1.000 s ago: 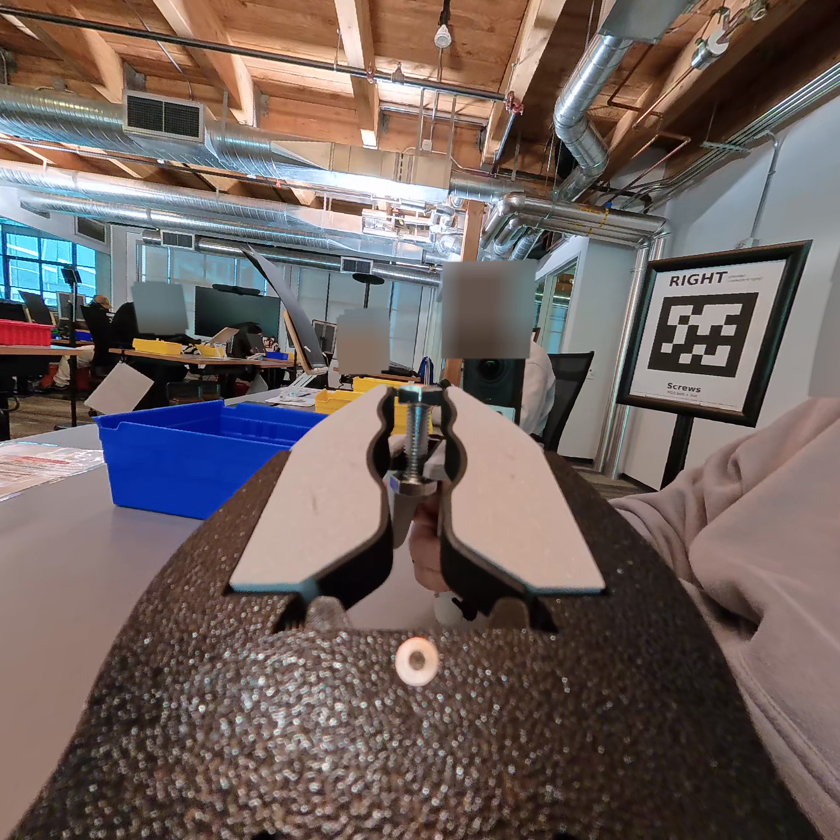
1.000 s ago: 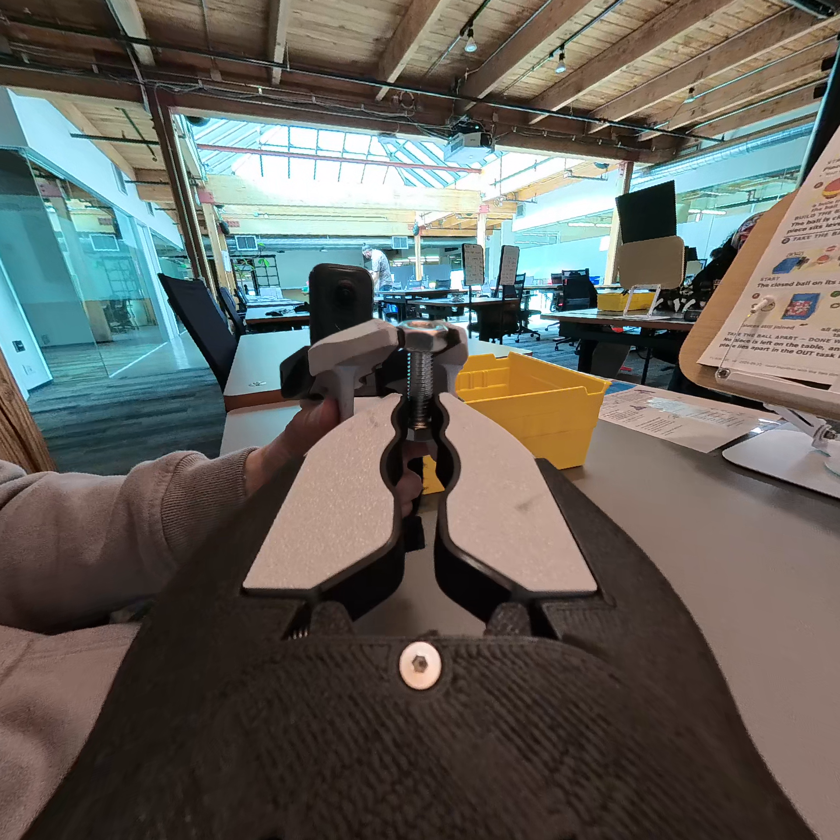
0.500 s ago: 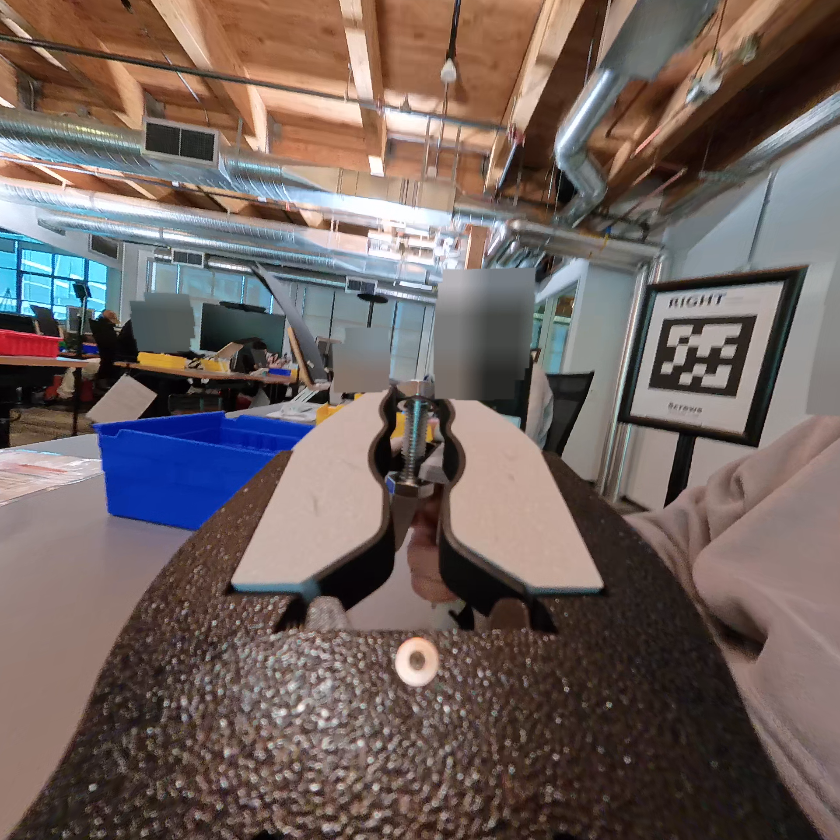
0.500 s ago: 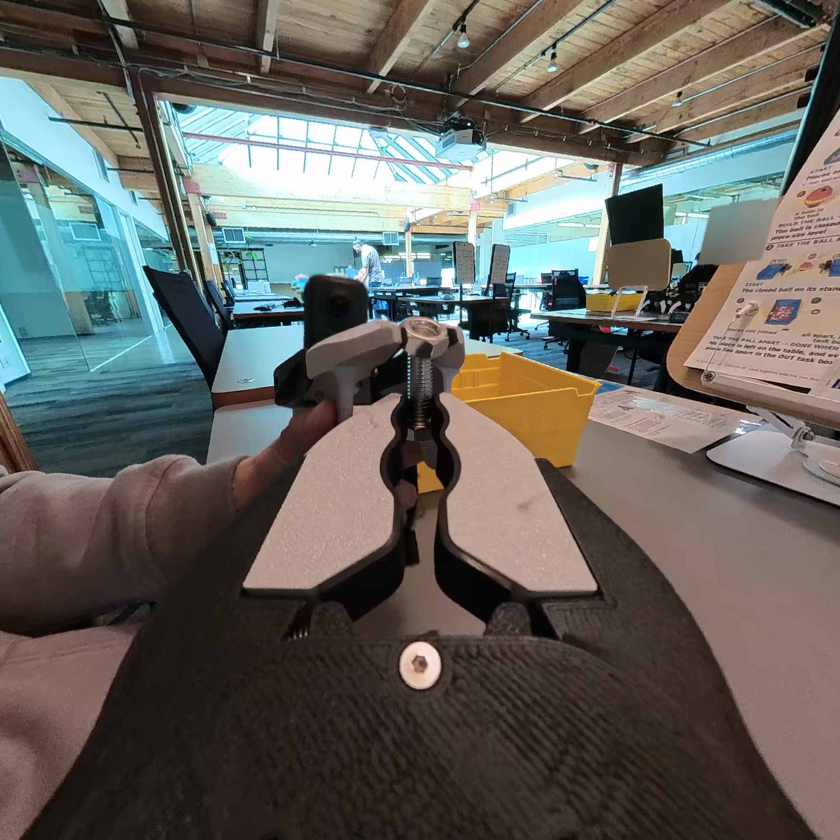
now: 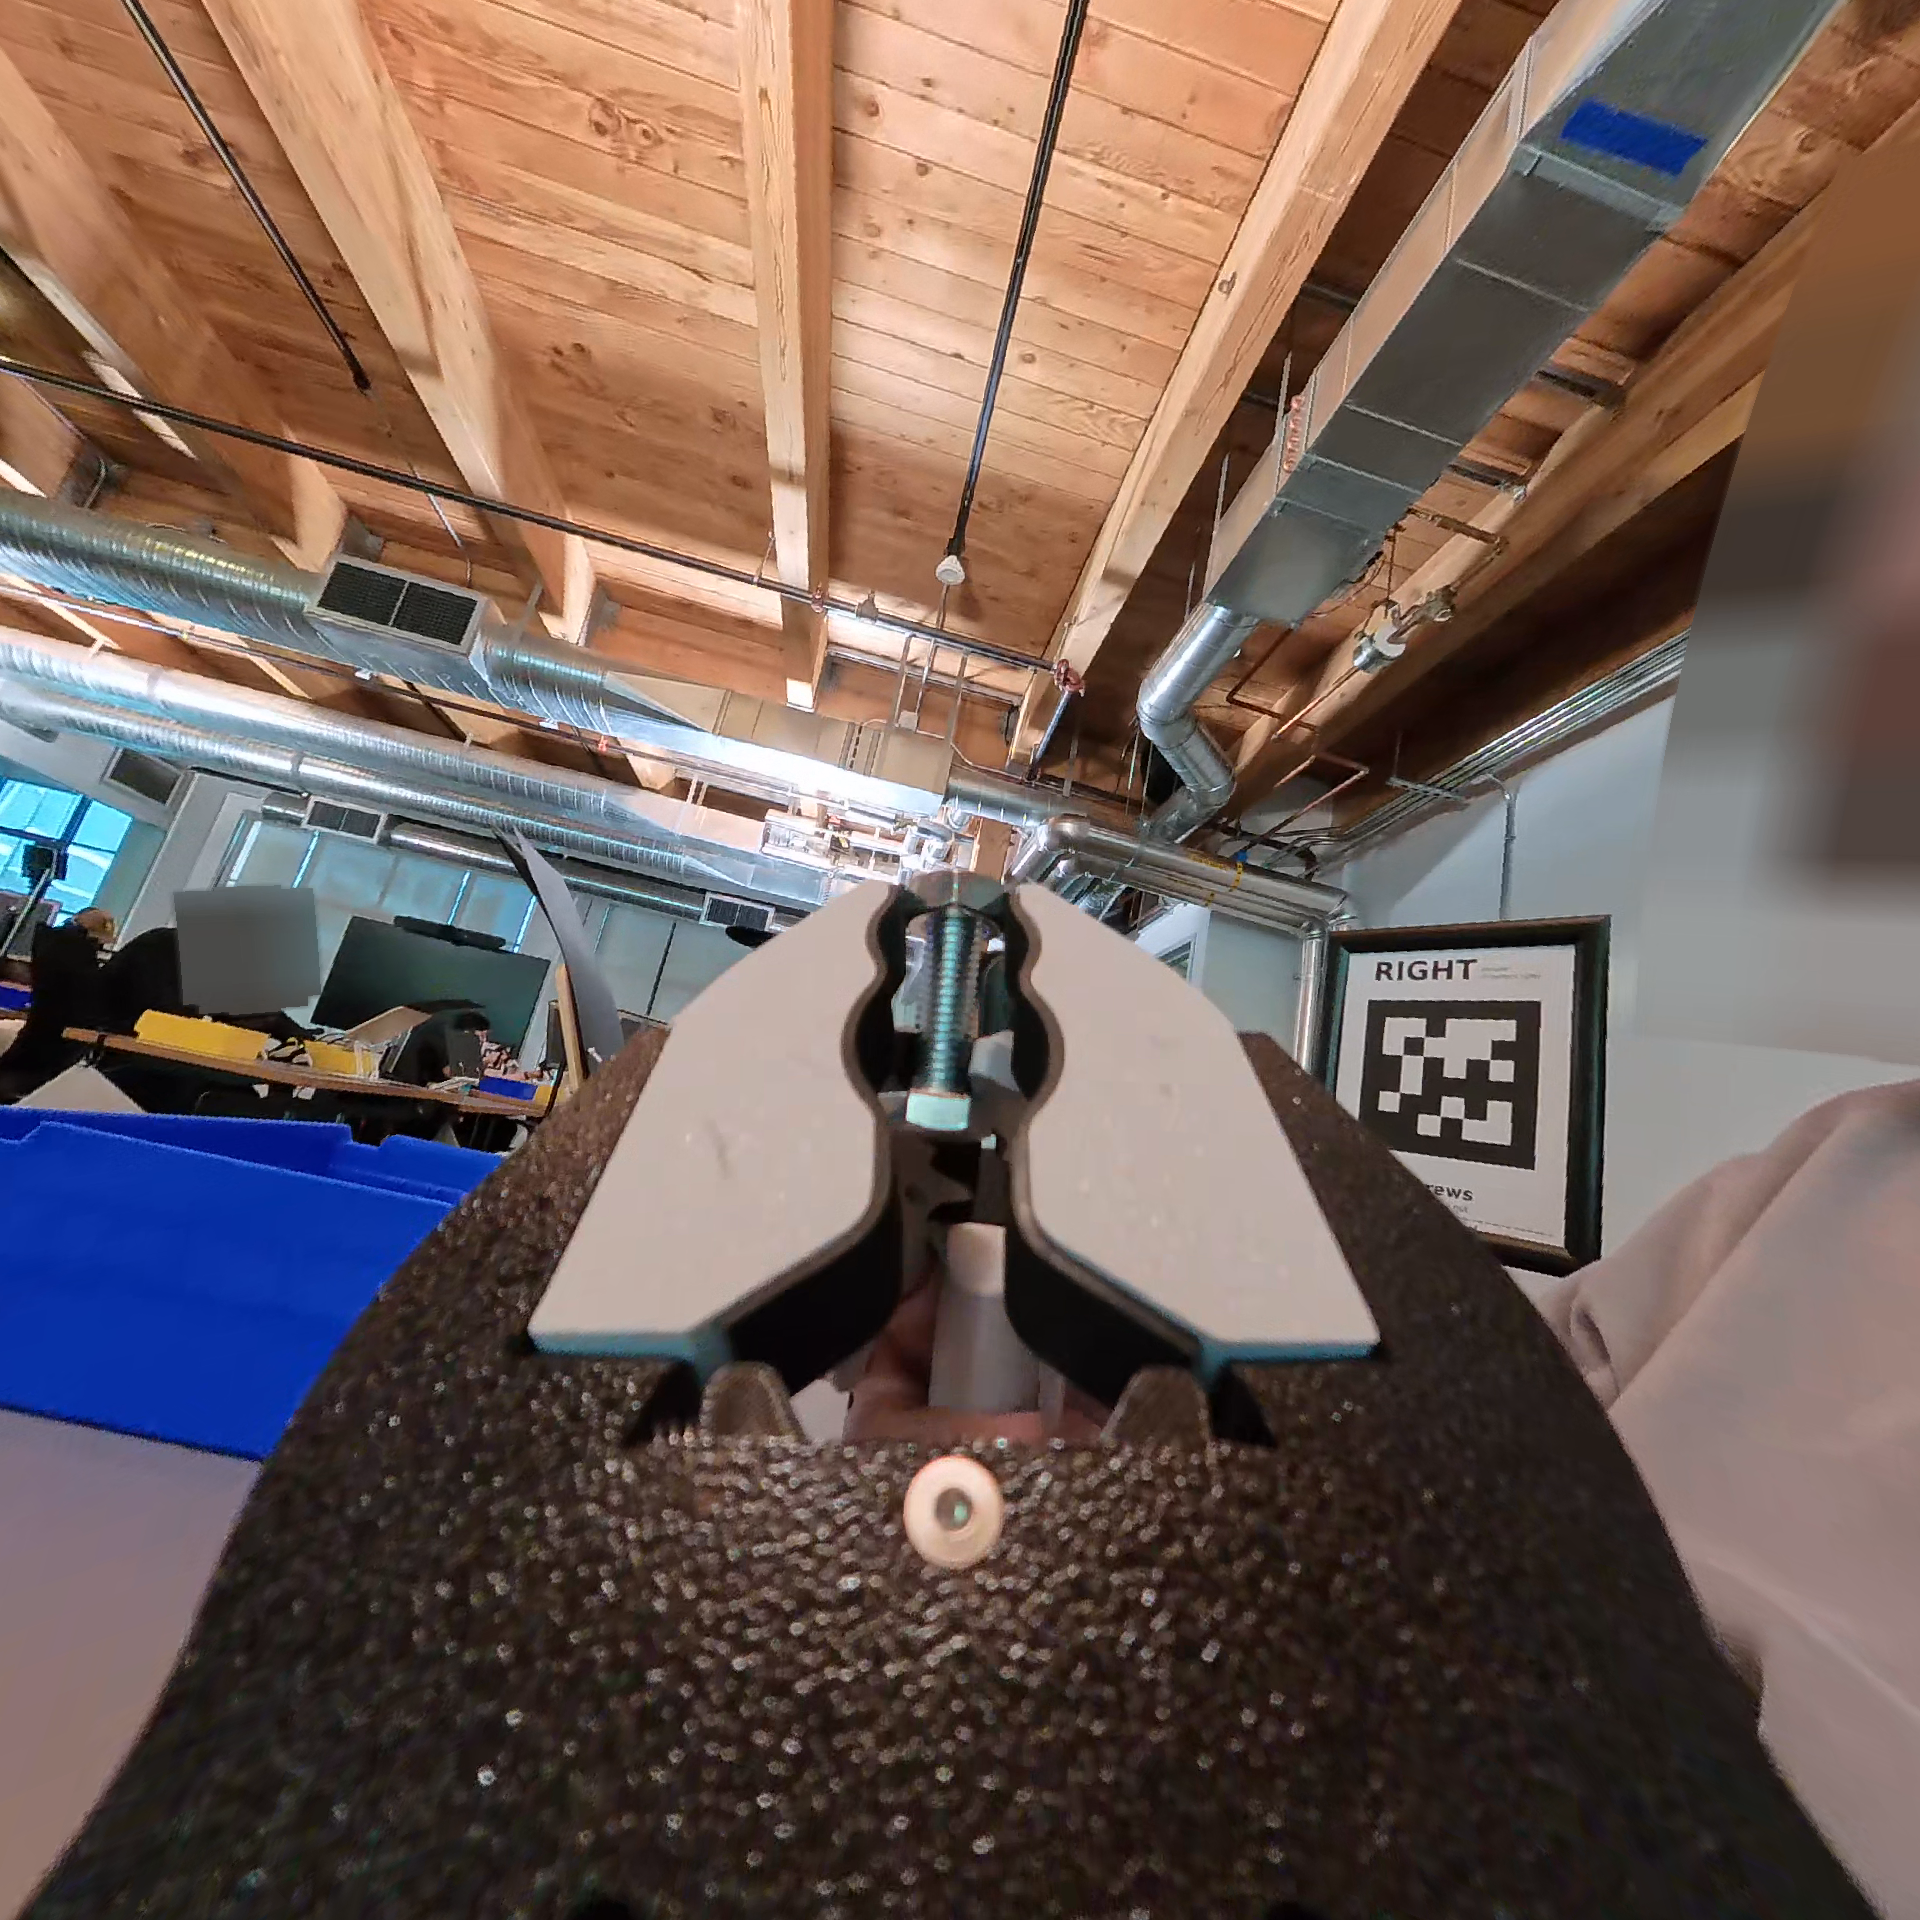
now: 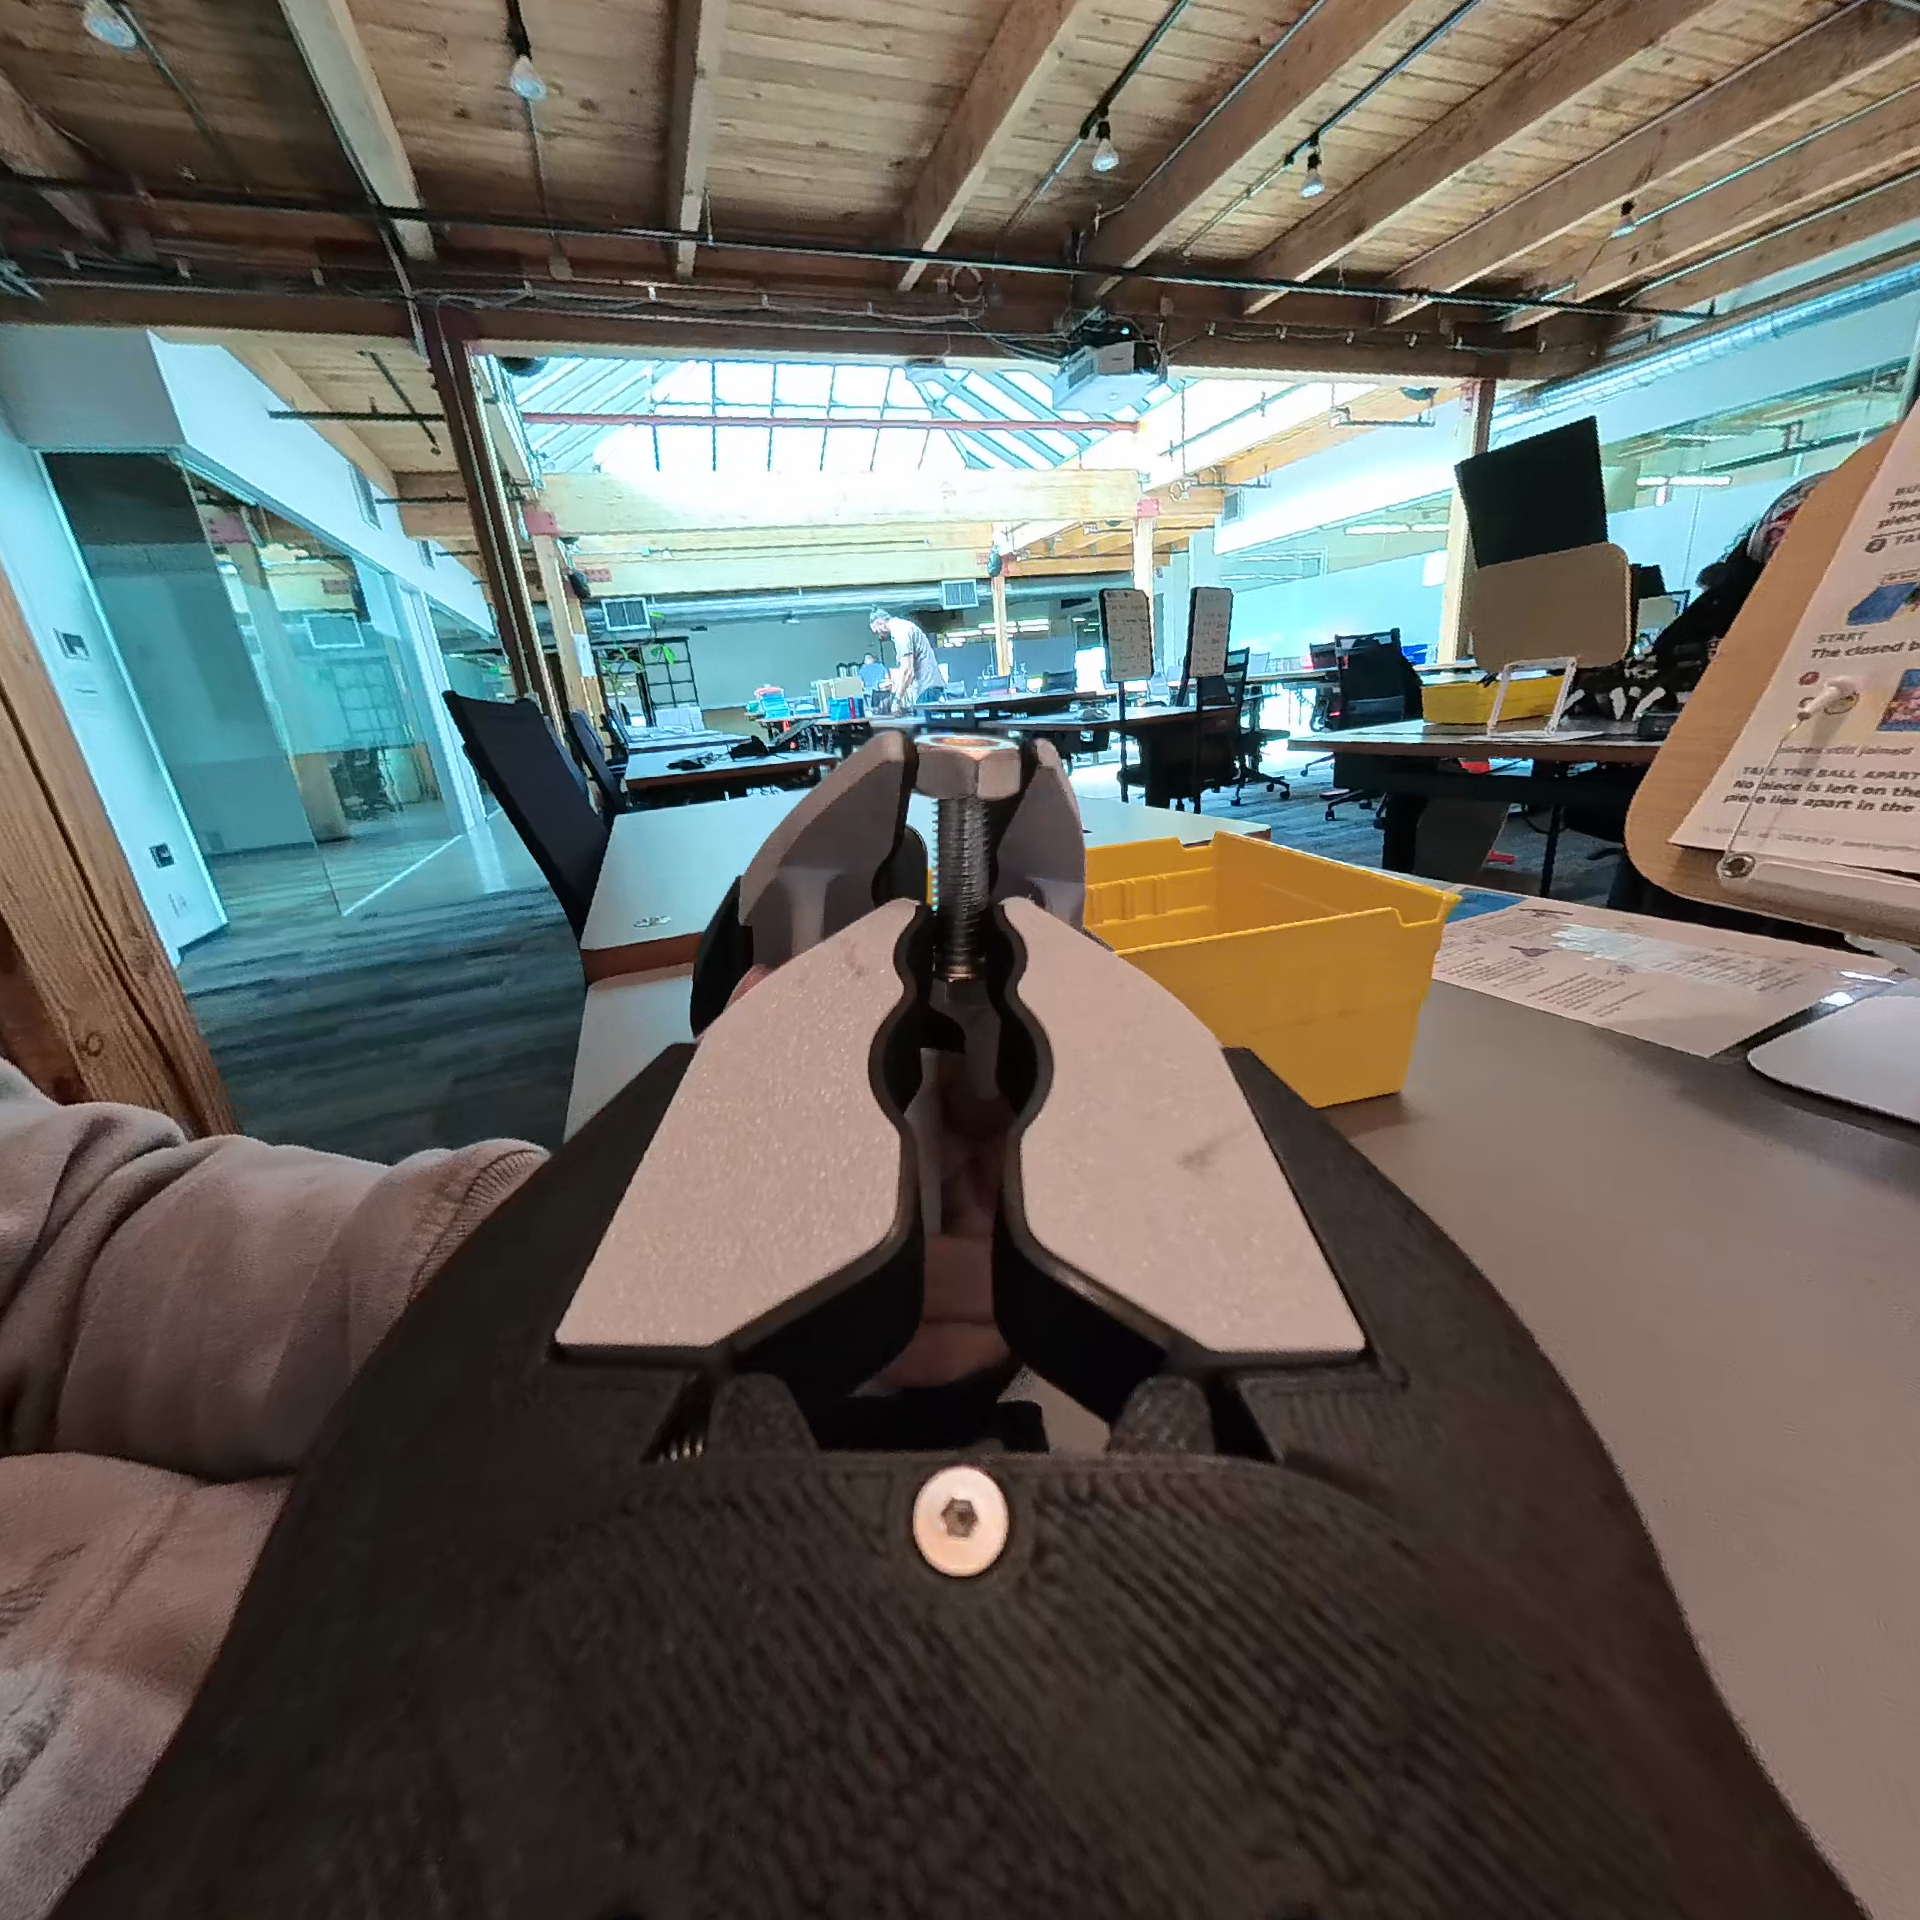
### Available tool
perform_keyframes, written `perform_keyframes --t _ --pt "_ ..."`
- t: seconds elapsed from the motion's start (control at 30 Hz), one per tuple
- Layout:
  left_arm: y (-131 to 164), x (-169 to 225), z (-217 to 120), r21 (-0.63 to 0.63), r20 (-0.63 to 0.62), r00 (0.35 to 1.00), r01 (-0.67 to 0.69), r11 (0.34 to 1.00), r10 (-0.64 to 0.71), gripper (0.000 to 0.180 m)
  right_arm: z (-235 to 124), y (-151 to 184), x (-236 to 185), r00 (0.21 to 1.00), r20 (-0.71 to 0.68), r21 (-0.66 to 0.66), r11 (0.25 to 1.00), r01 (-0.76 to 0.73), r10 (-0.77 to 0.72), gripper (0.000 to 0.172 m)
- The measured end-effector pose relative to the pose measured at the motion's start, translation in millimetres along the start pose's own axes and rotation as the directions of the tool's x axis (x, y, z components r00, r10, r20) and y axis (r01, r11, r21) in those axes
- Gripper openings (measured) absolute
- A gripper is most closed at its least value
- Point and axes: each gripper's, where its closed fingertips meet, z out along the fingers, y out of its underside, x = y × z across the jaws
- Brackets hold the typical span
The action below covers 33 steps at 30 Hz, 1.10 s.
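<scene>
Left tongs (image 5: 951,914), right tongs (image 6: 961,914) clamp bolt (image 6: 964,883)

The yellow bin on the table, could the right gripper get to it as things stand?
Probably yes: the yellow bin sits open just ahead and right, nothing between. But the right gripper has its fingers closed on a bolt.

Blue bin (image 5: 208,1247) blocks left; yellow bin (image 6: 1268,966) ahead right; table (image 6: 1621,1299) beside it bare.

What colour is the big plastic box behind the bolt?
Yellow bin, clearest in the right wrist view.
</scene>
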Motion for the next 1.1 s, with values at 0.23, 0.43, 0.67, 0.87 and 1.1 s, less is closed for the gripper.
perform_keyframes --t 0.23,0.43,0.67,0.87,1.1 --pt "0 -1 -1 -0.017 0.009 1.0 -0.011 1.0 0.011 0.017 -1 1 1 1.0 -0.005 -0.053 0.998 0.017 -0.017 0.009" --pt "4 -2 -2 -0.044 0.008 1.0 -0.013 0.999 0.014 0.017 -3 0 2 1.0 0.002 -0.08 0.997 0.023 -0.023 0.009" --pt "5 -4 -3 -0.064 0.033 0.997 -0.07 0.995 0.072 0.016 -3 3 4 1.0 -0.003 -0.11 0.994 0.027 -0.027 0.009" --pt "2 -4 -2 -0.049 0.042 0.998 -0.049 0.998 0.051 0.016 -2 4 2 0.998 0.005 -0.117 0.991 0.062 -0.062 0.009" --pt "-4 -3 0 -0.046 0.047 0.997 -0.063 0.997 0.065 0.016 -4 5 6 0.996 -0.003 -0.129 0.988 0.087 -0.089 0.009"
